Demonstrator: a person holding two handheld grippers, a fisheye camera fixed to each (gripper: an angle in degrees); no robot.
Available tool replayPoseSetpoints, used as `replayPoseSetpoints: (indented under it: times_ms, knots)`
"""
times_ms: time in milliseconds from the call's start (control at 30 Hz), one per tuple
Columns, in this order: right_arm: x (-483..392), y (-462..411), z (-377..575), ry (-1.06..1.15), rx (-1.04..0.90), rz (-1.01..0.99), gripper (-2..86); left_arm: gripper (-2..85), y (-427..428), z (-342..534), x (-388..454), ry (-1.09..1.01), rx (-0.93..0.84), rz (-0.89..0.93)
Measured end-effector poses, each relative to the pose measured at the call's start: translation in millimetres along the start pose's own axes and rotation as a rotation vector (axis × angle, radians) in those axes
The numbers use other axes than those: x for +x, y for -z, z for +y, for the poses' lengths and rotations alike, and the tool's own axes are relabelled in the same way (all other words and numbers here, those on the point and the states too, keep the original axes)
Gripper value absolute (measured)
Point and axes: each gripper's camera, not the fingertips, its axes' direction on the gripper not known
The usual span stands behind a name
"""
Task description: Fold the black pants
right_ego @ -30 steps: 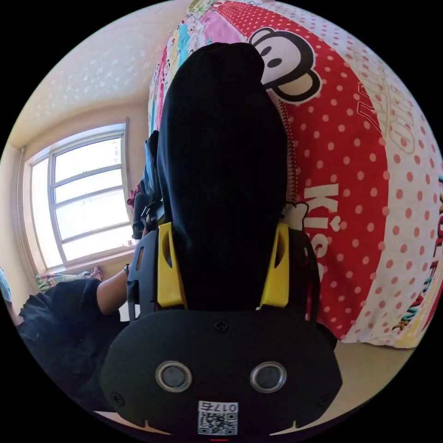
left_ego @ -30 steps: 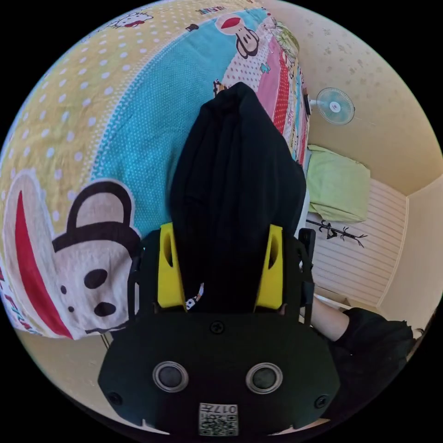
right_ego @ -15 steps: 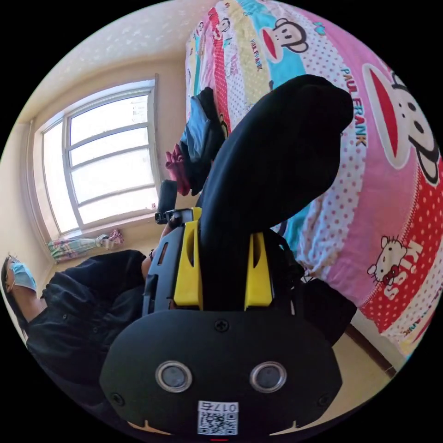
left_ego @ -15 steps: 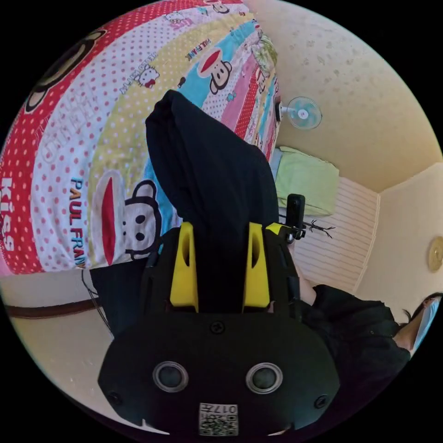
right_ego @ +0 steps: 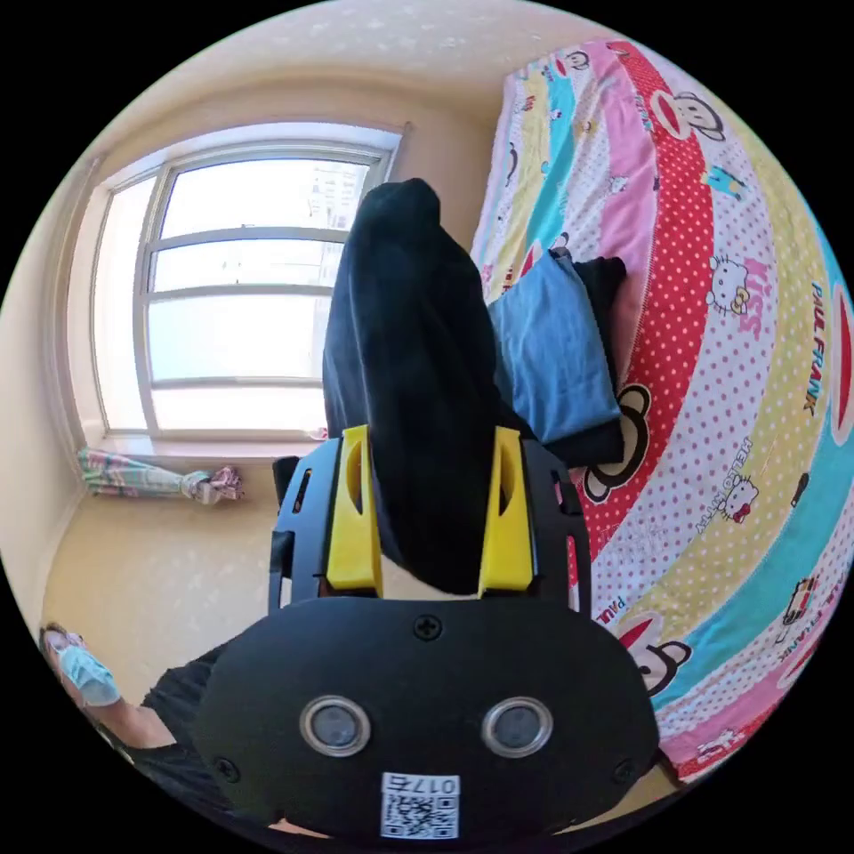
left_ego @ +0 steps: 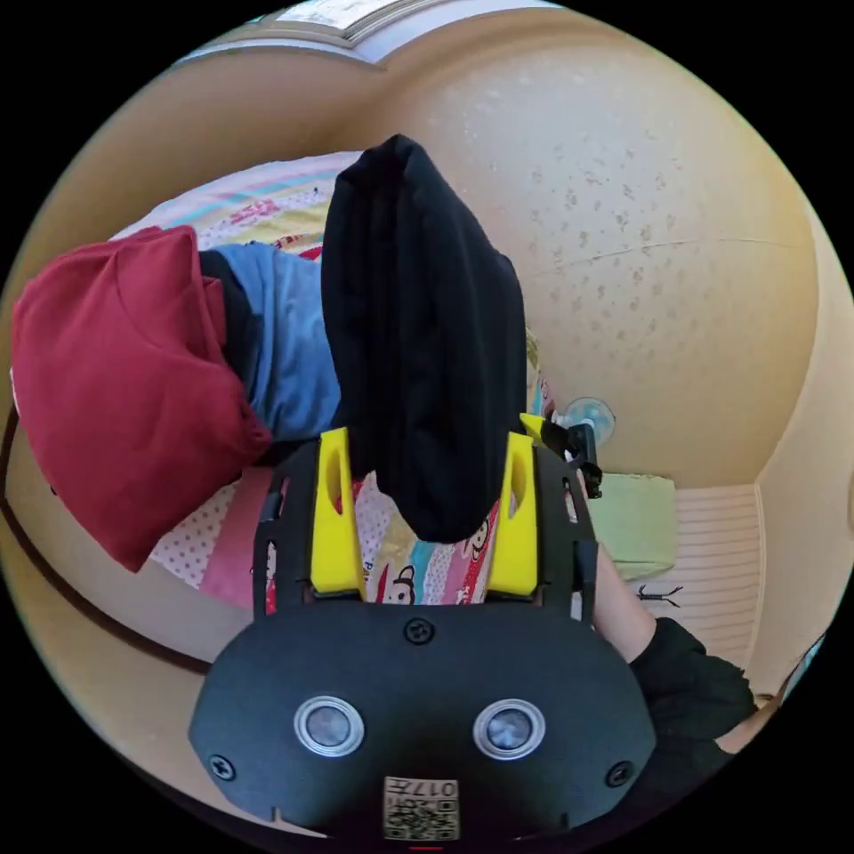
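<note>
The black pants [left_ego: 418,311] are a thick folded bundle standing up between the yellow jaws of my left gripper [left_ego: 427,440]. Those jaws are spread wide, the cloth only brushes them near the tips, and the bundle's lower end hangs free above the gripper body. In the right gripper view the same black pants [right_ego: 400,338] sit between the jaws of my right gripper [right_ego: 431,433], which press on both sides. A black and yellow piece of the other gripper [left_ego: 569,440] pokes out just right of the left one.
A red garment [left_ego: 124,374] and a blue garment [left_ego: 285,347] lie piled on the cartoon-print bedsheet [right_ego: 729,374]. The blue one [right_ego: 551,356] rests on a dark one. A window [right_ego: 231,285], a person [right_ego: 89,676], a wall fan [left_ego: 592,414] and a sleeve [left_ego: 694,703] are around.
Both cameras swung from the sheet toward the wall, window and clothes pile, the pants coming along. The left jaws have spread wider than half a second ago. The bundle's lower end now shows between the jaws.
</note>
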Motion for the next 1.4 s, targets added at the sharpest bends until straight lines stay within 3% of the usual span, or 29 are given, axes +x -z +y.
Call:
replayPoseSetpoints:
  times_ms: [133,200,300,367,433,500,567,633,700,733,800,900,967,1100,1233,1400]
  knots:
    - [85,-7,43,-0.252,-0.062,0.194,7.3,1.0,-69,49,-114,0.216,-0.167,0.08]
    - [126,2,85,-0.323,-0.133,0.351,4.2,-0.4,-121,138,-195,0.458,-0.444,0.069]
    - [197,32,193,-0.541,-0.341,0.638,1.7,-0.9,-135,287,-257,0.837,-0.757,-0.046]
    - [234,64,307,-0.782,-0.544,0.855,1.1,-1.0,-118,362,-267,1.025,-0.847,-0.081]
    - [242,89,396,-0.971,-0.64,0.938,0.8,-1.0,-97,411,-266,1.182,-0.891,-0.111]
    - [227,112,474,-1.125,-0.584,0.96,0.7,-1.0,-73,436,-266,1.392,-0.878,-0.136]
    - [178,141,554,-1.267,-0.213,0.91,0.6,-1.0,-67,417,-266,1.47,-0.692,-0.044]
    - [142,152,601,-1.295,0.085,0.823,0.6,-1.0,-78,371,-264,1.401,-0.417,0.187]
    - [120,151,637,-1.344,0.259,0.779,0.5,-1.0,-119,276,-241,1.082,-0.204,0.665]
    - [116,147,651,-1.377,0.277,0.772,0.5,-1.0,-128,250,-228,0.987,-0.206,0.746]
    - [123,140,660,-1.412,0.219,0.77,0.4,-1.0,-158,156,-140,0.543,-0.411,0.823]
    - [137,139,649,-1.37,0.197,0.826,0.3,-0.9,-201,111,-6,0.066,-0.795,0.63]
    - [135,150,635,-1.356,0.322,0.946,0.2,-0.7,-234,119,55,-0.086,-0.964,0.454]
    - [146,175,622,-1.29,0.46,0.996,0.2,2.2,-317,188,132,-0.098,-1.149,0.02]
    - [169,219,622,-1.095,0.448,1.051,0.3,5.1,-380,280,182,-0.138,-1.218,-0.204]
    - [188,291,654,-0.872,0.592,1.046,0.5,5.7,-461,412,243,-0.322,-1.347,-0.389]
